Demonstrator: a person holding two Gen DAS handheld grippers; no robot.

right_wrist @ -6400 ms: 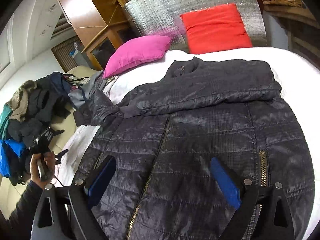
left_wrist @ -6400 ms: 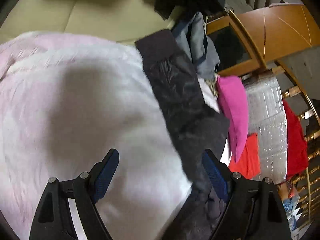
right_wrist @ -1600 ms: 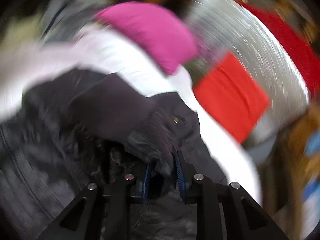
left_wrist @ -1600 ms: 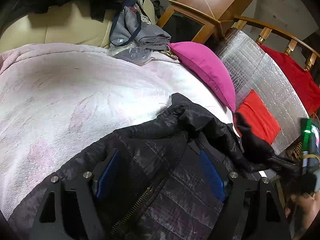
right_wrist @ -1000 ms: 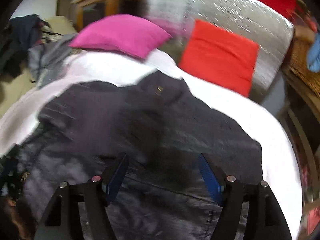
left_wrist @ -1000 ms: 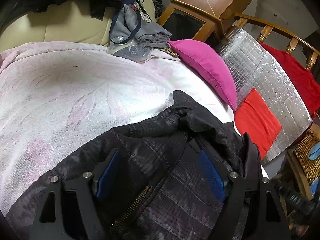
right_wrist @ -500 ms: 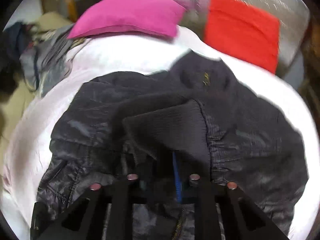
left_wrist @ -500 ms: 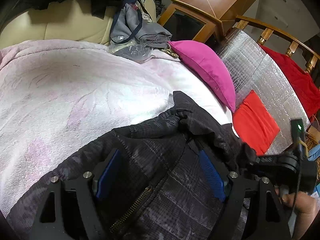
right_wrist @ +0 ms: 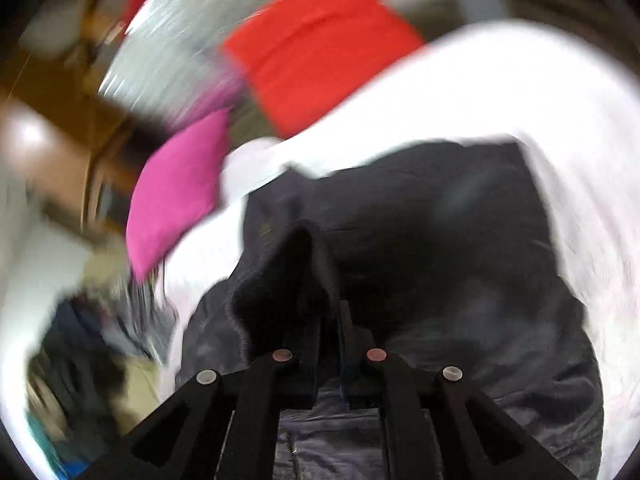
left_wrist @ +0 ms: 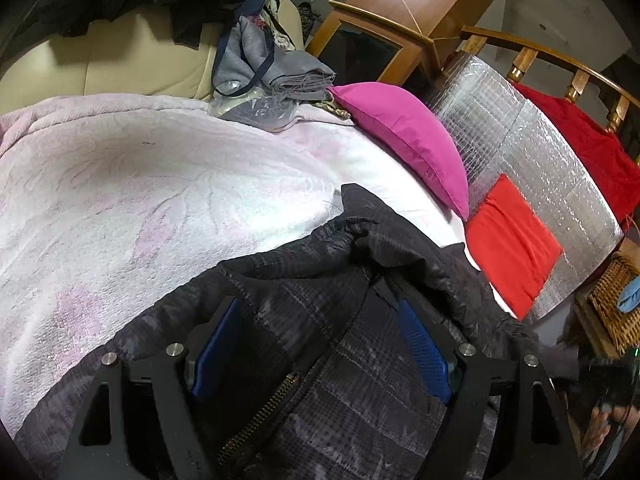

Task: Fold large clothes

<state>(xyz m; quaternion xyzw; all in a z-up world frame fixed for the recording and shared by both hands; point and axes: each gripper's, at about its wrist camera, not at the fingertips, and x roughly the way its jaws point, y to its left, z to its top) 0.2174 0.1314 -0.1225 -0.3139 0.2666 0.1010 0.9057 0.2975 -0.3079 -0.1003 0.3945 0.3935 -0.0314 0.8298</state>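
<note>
A dark quilted jacket (left_wrist: 320,272) lies zip-up on a pale pink blanket (left_wrist: 140,184) spread over a bed. My left gripper (left_wrist: 320,344) rests over the jacket's front near the zip, its blue pads wide apart and open, with fabric lying loose between them. One sleeve (left_wrist: 500,328) stretches off to the lower right towards a hand (left_wrist: 608,416). In the blurred right wrist view, my right gripper (right_wrist: 330,320) is shut on a raised fold of that dark sleeve (right_wrist: 296,272), above the jacket's body (right_wrist: 440,248).
A pink pillow (left_wrist: 404,140) and a red pillow (left_wrist: 512,240) lean on a silver foil mat (left_wrist: 520,132) at the headboard. Grey clothes (left_wrist: 264,68) pile at the blanket's far edge beside a cream sofa (left_wrist: 112,60). A wicker basket (left_wrist: 616,296) stands at the right.
The right gripper went from open over the jacket to shut on the sleeve's end, then swung sideways and rolled with it. The left gripper stayed put.
</note>
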